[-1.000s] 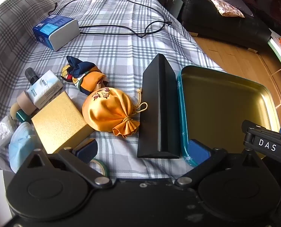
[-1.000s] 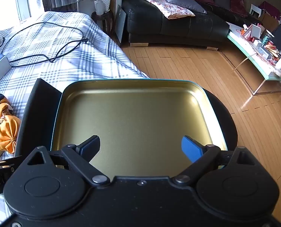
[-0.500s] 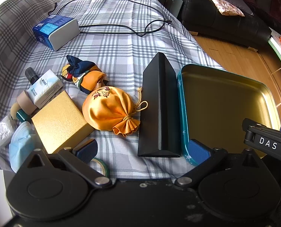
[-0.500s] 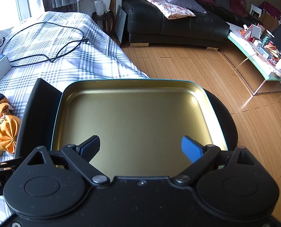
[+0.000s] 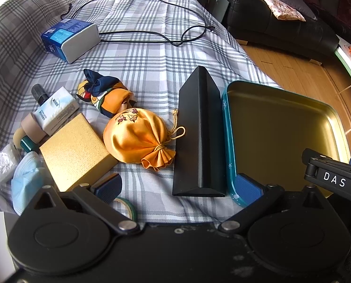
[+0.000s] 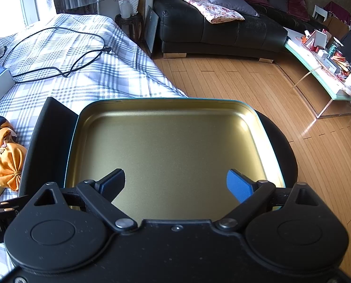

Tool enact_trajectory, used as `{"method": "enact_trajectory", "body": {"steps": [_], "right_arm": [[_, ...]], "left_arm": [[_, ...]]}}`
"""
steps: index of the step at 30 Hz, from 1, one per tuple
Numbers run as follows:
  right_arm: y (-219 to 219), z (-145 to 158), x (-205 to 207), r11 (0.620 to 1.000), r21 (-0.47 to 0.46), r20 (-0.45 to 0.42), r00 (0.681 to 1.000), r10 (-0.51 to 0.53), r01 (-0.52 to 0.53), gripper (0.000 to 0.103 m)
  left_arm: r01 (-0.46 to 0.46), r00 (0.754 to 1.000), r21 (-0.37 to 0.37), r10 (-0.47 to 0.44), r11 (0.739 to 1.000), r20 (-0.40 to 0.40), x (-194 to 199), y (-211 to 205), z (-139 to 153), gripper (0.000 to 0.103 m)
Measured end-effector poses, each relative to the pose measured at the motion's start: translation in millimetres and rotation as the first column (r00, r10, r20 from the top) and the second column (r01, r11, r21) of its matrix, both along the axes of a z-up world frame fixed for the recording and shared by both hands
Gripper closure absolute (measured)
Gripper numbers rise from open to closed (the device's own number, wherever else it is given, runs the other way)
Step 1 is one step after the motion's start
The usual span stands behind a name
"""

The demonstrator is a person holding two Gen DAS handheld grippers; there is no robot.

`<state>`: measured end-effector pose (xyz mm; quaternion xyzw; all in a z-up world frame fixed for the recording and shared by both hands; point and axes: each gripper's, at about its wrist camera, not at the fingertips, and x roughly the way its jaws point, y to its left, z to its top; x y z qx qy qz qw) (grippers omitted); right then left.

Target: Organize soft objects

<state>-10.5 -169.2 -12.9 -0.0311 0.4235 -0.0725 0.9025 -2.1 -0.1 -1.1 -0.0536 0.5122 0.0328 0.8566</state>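
Left gripper (image 5: 177,185): jaws spread wide, holding nothing, low over the plaid bedspread (image 5: 140,70) with the black prism-shaped box (image 5: 199,136) ahead between its pads.
Right gripper (image 6: 175,184): likewise released and empty, poised above the bare gold floor of the teal tin tray (image 6: 166,146).
Soft items: orange satin drawstring pouch (image 5: 137,141) lies just left of the black box; the knotted navy-and-orange cloth bundle (image 5: 104,94) touches it from behind; a blue face mask (image 5: 27,181) sits at the near left edge.
Handling: the pouch looks light, yielding and slick, so pinching the gathered neck at the cord should hold better than squeezing the rounded belly.
Obstacles: a gold box (image 5: 74,151) crowds the pouch's left side, the black box its right; what fills the pouch cannot be told.
Open room: the tray is empty and broad, though it seems to overhang the bed's edge above the wooden floor (image 6: 246,82).
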Motion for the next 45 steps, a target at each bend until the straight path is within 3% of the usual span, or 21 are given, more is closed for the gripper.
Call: {"method": "enact_trajectory", "body": {"steps": [14,23,29,37,45], "right_arm": [[2.6,-2.9,1.8,1.0,0.006,-0.011,1.0,0.006,-0.006,0.014],[-1.7,-3.8,4.8,0.999,0.047,-0.034,0.999,-0.004,0.006,0.024],[-2.1,-3.1,2.4,0.998,0.06,-0.034,0.999,-0.013,0.015,0.025],[7.3,8.7,-6.6,0.999,0.038,0.011,0.999,0.03,-0.031,0.026],[41.6,32.9,-12.9,0.987,0.086,0.073,0.989,0.13,-0.136,0.031]], "left_arm": [[-0.011,1.0,-0.009,0.012,1.0,0.027,-0.5,2.0,2.0,0.001],[-0.008,0.999,-0.024,0.009,1.0,0.032,-3.5,2.3,5.8,0.001],[-0.02,0.997,-0.013,0.021,1.0,0.068,-6.1,10.1,19.9,0.001],[-0.112,0.987,0.005,0.11,0.994,0.118,-3.6,48.9,40.9,0.001],[-0.201,0.972,0.03,0.195,0.979,0.129,-4.6,95.2,54.2,0.001]]}}
